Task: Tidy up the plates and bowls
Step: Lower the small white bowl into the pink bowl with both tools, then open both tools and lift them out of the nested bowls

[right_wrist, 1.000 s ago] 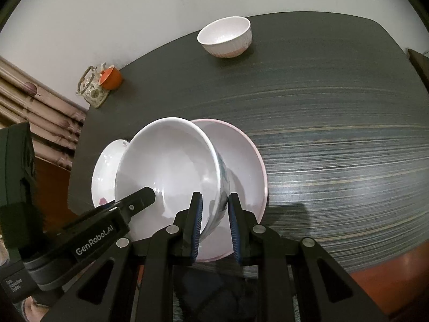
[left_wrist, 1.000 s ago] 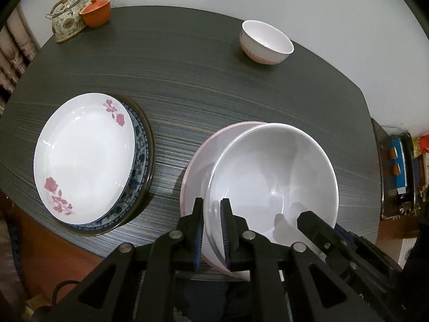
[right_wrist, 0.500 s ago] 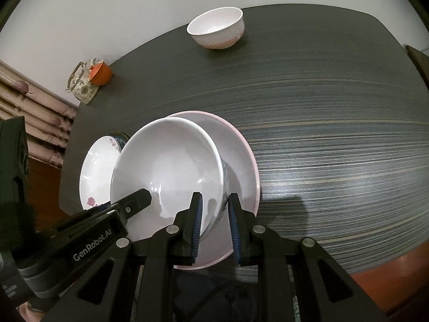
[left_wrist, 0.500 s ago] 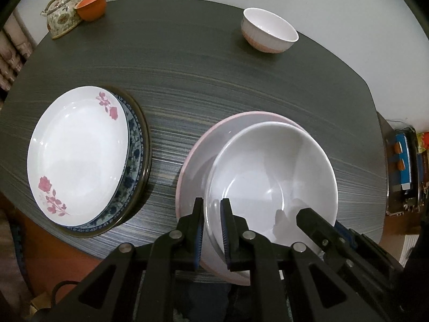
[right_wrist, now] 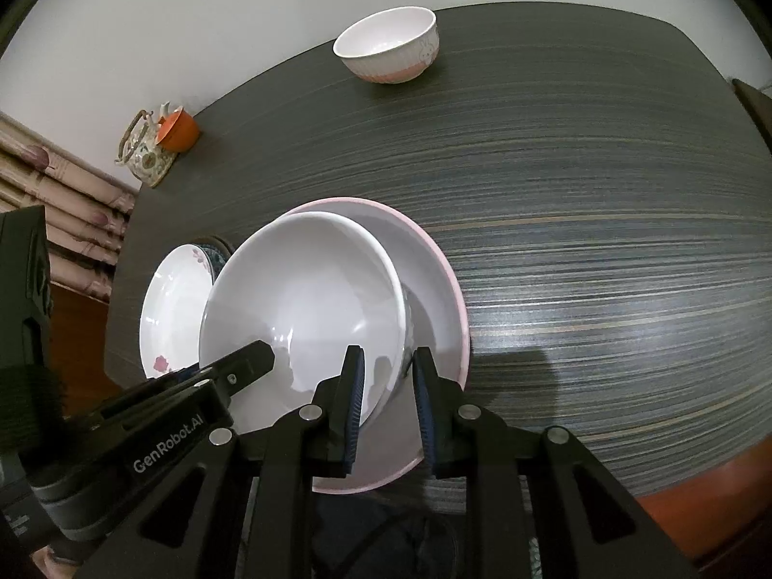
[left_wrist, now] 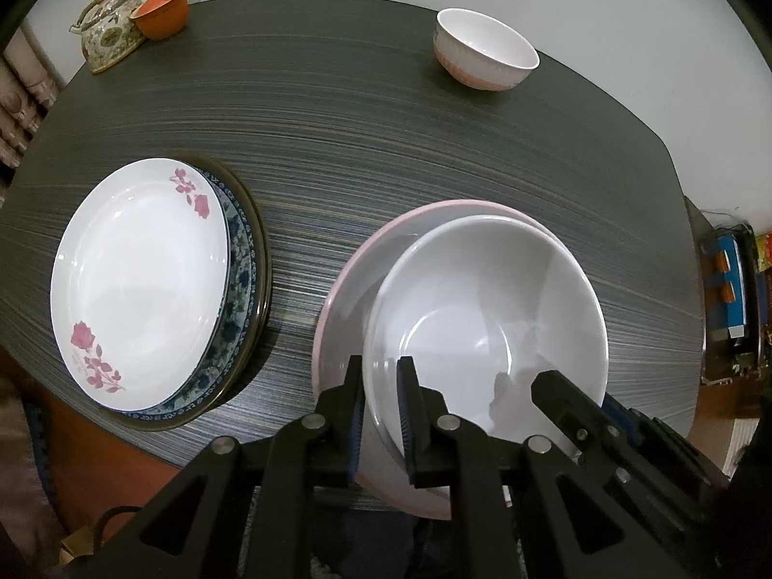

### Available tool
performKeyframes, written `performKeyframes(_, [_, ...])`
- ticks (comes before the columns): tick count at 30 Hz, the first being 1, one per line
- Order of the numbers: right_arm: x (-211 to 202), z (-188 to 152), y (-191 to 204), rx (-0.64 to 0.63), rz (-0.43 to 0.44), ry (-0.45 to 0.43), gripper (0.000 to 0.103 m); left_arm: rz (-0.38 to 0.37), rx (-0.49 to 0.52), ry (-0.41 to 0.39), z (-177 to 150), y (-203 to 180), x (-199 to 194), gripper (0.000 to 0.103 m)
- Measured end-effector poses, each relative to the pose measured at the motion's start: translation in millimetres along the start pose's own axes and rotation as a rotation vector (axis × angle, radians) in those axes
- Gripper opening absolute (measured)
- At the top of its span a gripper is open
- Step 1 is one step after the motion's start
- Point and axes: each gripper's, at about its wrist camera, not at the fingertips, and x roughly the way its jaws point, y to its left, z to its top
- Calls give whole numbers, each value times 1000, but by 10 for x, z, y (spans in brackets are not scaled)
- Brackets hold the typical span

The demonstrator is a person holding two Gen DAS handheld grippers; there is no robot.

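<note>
A large white bowl [left_wrist: 487, 318] sits in a pink-rimmed plate [left_wrist: 366, 270] near the table's front edge. My left gripper [left_wrist: 379, 395] is shut on the bowl's near-left rim. My right gripper [right_wrist: 386, 391] straddles the bowl's [right_wrist: 299, 299] right rim above the pink plate [right_wrist: 434, 289], its jaws a little wider than before, so I cannot tell whether it still grips. A white plate with pink flowers [left_wrist: 140, 275] lies on a blue patterned plate [left_wrist: 236, 289] at the left. A small pink-and-white bowl [left_wrist: 482, 50] stands at the far side, also in the right wrist view [right_wrist: 388, 43].
A floral teapot [left_wrist: 108, 29] and an orange cup [left_wrist: 161, 12] stand at the far left corner of the dark table [left_wrist: 337, 120]. A wall runs behind the table. A shelf with boxes [left_wrist: 731, 289] is to the right.
The bowl has come down lower into the pink plate. The right gripper's jaws have spread slightly around the rim. The left gripper keeps its hold.
</note>
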Motion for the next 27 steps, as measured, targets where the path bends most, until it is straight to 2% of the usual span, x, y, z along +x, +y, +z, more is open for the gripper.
performKeyframes(12, [14,-17,94,-46,-35,-6,29,-23,-26,30,32,65,44,15])
performKeyframes(27, [-13,-17,89,-58,-69,-9,33,-53,-59,55,118,112,52,18])
